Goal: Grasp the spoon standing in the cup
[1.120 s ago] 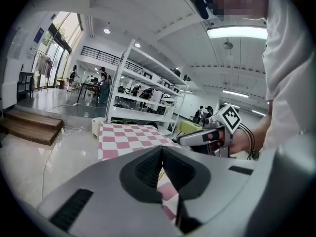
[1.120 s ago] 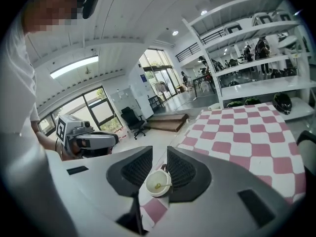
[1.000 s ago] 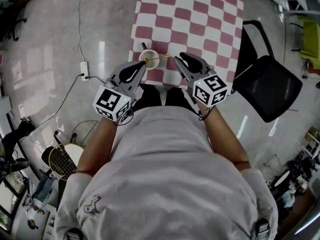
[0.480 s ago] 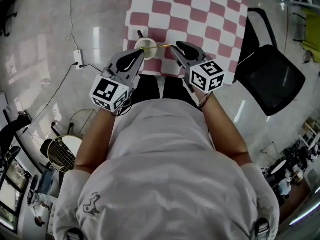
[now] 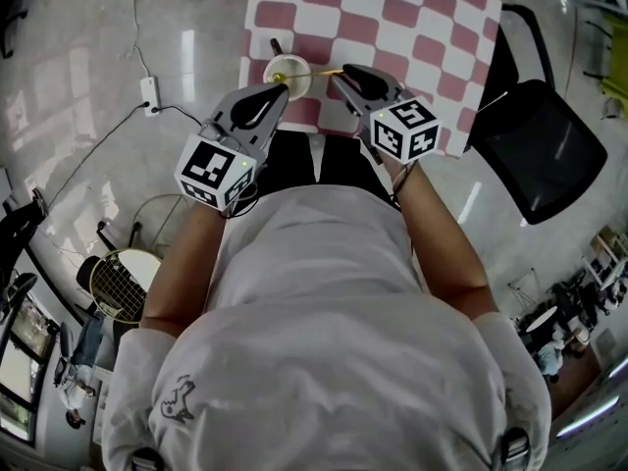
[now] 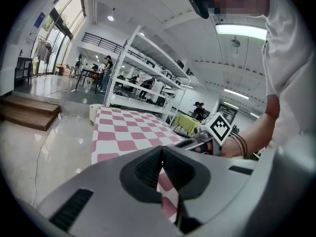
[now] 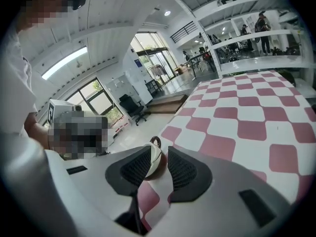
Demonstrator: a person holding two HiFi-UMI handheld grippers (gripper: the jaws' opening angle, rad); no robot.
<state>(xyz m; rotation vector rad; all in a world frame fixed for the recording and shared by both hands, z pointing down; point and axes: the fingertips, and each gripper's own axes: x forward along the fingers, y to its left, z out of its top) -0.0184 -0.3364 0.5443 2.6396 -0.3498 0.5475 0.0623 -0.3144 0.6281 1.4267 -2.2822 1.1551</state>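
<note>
Sitting at upper centre of head view, near the edge of checkered tabletop (image 5: 392,8): white cup (image 5: 287,71) w/ yellow spoon (image 5: 316,69) leaning out toward frame right. Hovering right by cup's lower-left rim: left tool (image 5: 283,89), jaws pressed together, gripping nothing. Pointing at spoon's handle end from frame right: right tool (image 5: 337,71), jaws standing slightly apart, cup showing thru the gap in right gripper view, not clamping anything. Standing at right edge: black chair (image 5: 535,145). Lying on floor upper left: power strip (image 5: 150,91) w/ cable. Filling lower half: person's white shirt (image 5: 324,341).
</note>
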